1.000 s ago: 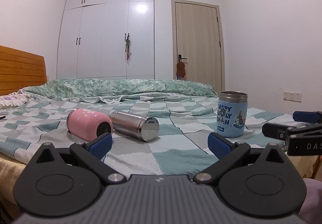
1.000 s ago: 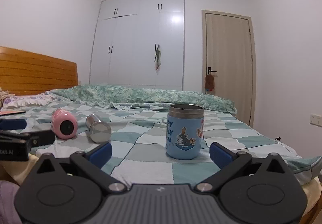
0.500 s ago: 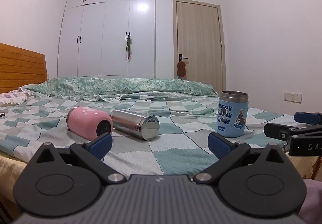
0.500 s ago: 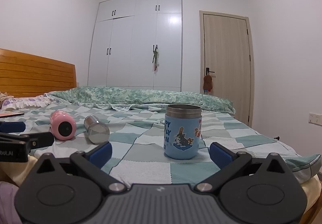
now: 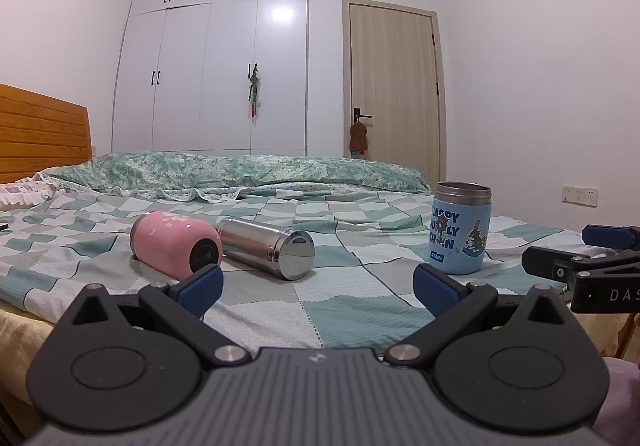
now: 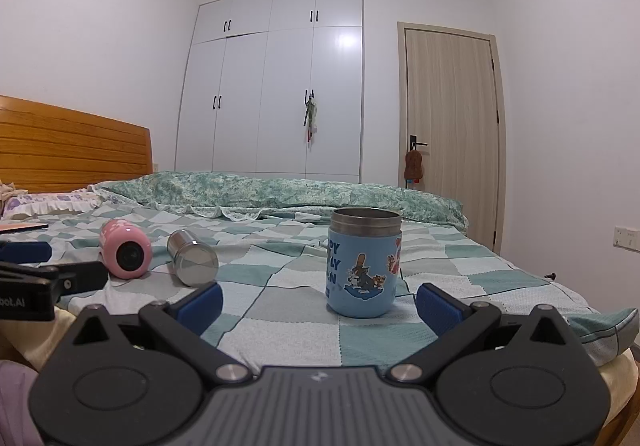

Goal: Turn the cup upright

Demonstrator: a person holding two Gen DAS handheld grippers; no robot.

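Holding position: I have both grippers low at the near edge of the bed (image 5: 248, 310), nothing gripped.
Left gripper (image 5: 318, 284): fingers spread wide, empty, facing the two lying cups.
Right gripper (image 6: 318, 304): fingers spread wide, empty, the blue cup (image 6: 364, 262) just ahead between them.
Task's cups: the pink cup (image 5: 176, 242) and the steel cup (image 5: 266, 248) lie on their sides, touching or nearly so, toward the bed's near left edge; the blue one stands upright already, toward the near right edge.
Risk, rolling: both lying cups are smooth cylinders, so I judge a glancing finger would send one rolling into the other.
Risk, footing: the checked quilt is soft and wrinkled; a cup set down on a fold may tip again.
Risk, slip: the steel body is polished and could slide in the pads mid-rotation.
Materials: pink looks matte-coated with a rounded shoulder; blue has a printed sleeve under a bare metal rim.
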